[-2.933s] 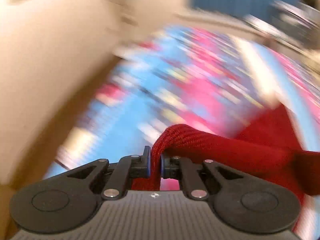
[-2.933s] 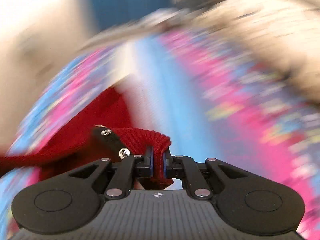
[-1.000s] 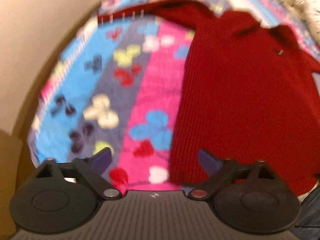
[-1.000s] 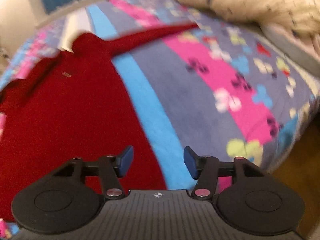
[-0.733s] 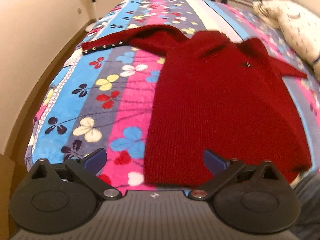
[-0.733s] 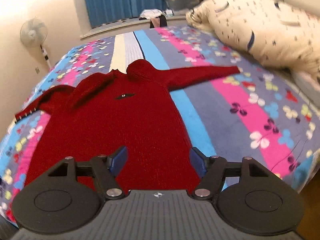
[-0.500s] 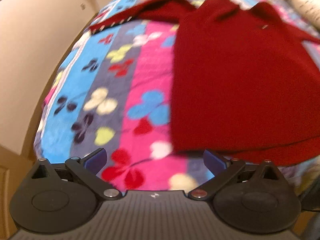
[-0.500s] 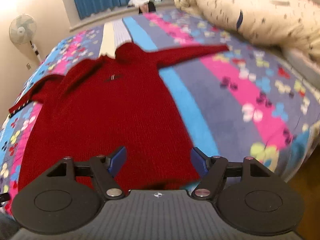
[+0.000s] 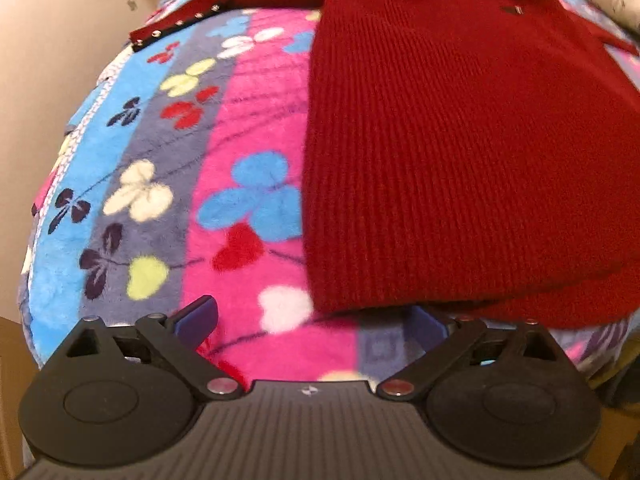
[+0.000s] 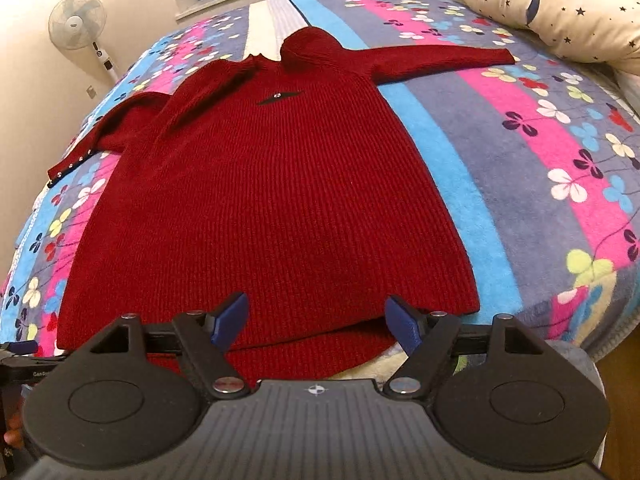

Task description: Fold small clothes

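Ribbed red knit sweater (image 10: 264, 200) flat on fleecy clover-print blanket (image 10: 520, 152), sleeves spread; left gripper (image 9: 310, 316) & right gripper (image 10: 316, 318) at sweater's hem, jaws apart, empty, right's just widened.

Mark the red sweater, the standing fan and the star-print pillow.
red sweater (image 10: 272, 200), right wrist view, middle of the body.
standing fan (image 10: 77, 21), right wrist view, centre of its round head.
star-print pillow (image 10: 560, 4), right wrist view, its upper face.
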### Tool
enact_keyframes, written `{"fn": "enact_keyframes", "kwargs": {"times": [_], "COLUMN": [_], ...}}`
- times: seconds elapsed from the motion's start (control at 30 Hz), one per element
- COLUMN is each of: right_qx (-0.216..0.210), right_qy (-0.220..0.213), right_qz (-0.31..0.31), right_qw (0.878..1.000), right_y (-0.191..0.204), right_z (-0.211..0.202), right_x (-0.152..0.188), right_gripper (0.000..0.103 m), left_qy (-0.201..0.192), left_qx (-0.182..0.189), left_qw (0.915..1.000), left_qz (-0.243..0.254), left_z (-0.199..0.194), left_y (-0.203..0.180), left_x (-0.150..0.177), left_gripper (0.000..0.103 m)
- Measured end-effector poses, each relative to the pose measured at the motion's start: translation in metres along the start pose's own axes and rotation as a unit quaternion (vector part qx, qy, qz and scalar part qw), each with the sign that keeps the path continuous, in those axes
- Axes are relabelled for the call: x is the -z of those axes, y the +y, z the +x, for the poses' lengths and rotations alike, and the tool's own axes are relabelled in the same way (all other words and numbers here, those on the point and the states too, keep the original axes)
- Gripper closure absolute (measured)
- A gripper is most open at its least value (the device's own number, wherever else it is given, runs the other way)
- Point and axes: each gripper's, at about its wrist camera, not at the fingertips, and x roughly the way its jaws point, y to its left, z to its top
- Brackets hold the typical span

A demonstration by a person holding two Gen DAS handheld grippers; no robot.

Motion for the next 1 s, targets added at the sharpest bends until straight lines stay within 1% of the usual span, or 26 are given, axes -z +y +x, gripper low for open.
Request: {"fn": "enact_keyframes", "kwargs": {"times": [0.07, 0.13, 0.2, 0.23, 0.37, 0.43, 0.5, 0.57, 0.63, 0.7, 0.77, 0.87, 0.93, 1.0], "right_qx": [-0.001, 0.009, 0.028, 0.036, 0.081, 0.094, 0.090, 0.078, 0.063, 0.058, 0.064, 0.087, 0.116, 0.120], "right_qy": [0.004, 0.000, -0.010, -0.014, -0.010, 0.000, 0.015, 0.040, 0.068, 0.080, 0.078, 0.075, 0.050, 0.027], "right_qz": [0.003, 0.006, 0.017, 0.024, 0.029, 0.041, 0.047, 0.024, -0.021, -0.064, -0.090, -0.094, -0.084, -0.048], "right_qw": [1.000, 1.000, 0.999, 0.999, 0.996, 0.995, 0.995, 0.996, 0.995, 0.993, 0.991, 0.989, 0.988, 0.991], "right_y": [0.000, -0.004, -0.012, -0.017, -0.044, -0.063, -0.078, -0.082, -0.078, -0.069, -0.059, -0.053, -0.053, -0.061], "right_z": [0.004, 0.007, 0.010, 0.012, 0.023, 0.025, 0.025, 0.029, 0.036, 0.044, 0.054, 0.077, 0.086, 0.086], "right_x": [0.000, -0.001, -0.005, -0.006, -0.010, -0.011, -0.011, -0.007, -0.002, 0.002, 0.006, 0.004, -0.004, -0.015], "right_gripper": [0.026, 0.026, 0.026, 0.026, 0.026, 0.026, 0.025, 0.025, 0.025, 0.023, 0.022, 0.022, 0.023, 0.023], "left_qy": [-0.020, -0.032, -0.030, -0.022, 0.001, 0.014, 0.014, 0.005, -0.001, -0.003, -0.008, -0.006, -0.002, 0.001], "left_qx": [0.004, 0.018, 0.033, 0.033, -0.005, -0.007, 0.000, 0.005, 0.010, 0.010, 0.005, 0.002, 0.000, -0.007], "left_qw": [0.9993, 0.9962, 0.9922, 0.9914, 0.9944, 0.9934, 0.9916, 0.9902, 0.9894, 0.9896, 0.9903, 0.9908, 0.9904, 0.9902], "left_qz": [-0.031, -0.078, -0.116, -0.125, -0.105, -0.113, -0.129, -0.139, -0.145, -0.143, -0.138, -0.135, -0.138, -0.140], "left_z": [-0.006, -0.012, -0.011, -0.007, 0.009, 0.013, 0.010, 0.004, -0.002, -0.007, -0.011, -0.014, -0.016, -0.018], "left_y": [0.011, 0.027, 0.041, 0.046, 0.041, 0.042, 0.045, 0.048, 0.049, 0.048, 0.043, 0.037, 0.037, 0.040], "left_x": [-0.006, -0.013, -0.022, -0.027, -0.034, -0.035, -0.040, -0.045, -0.052, -0.057, -0.059, -0.054, -0.050, -0.046], "left_gripper": [0.003, 0.003, 0.002, 0.002, 0.002, 0.002, 0.002, 0.002, 0.002, 0.002, 0.002, 0.002, 0.002, 0.002]}}
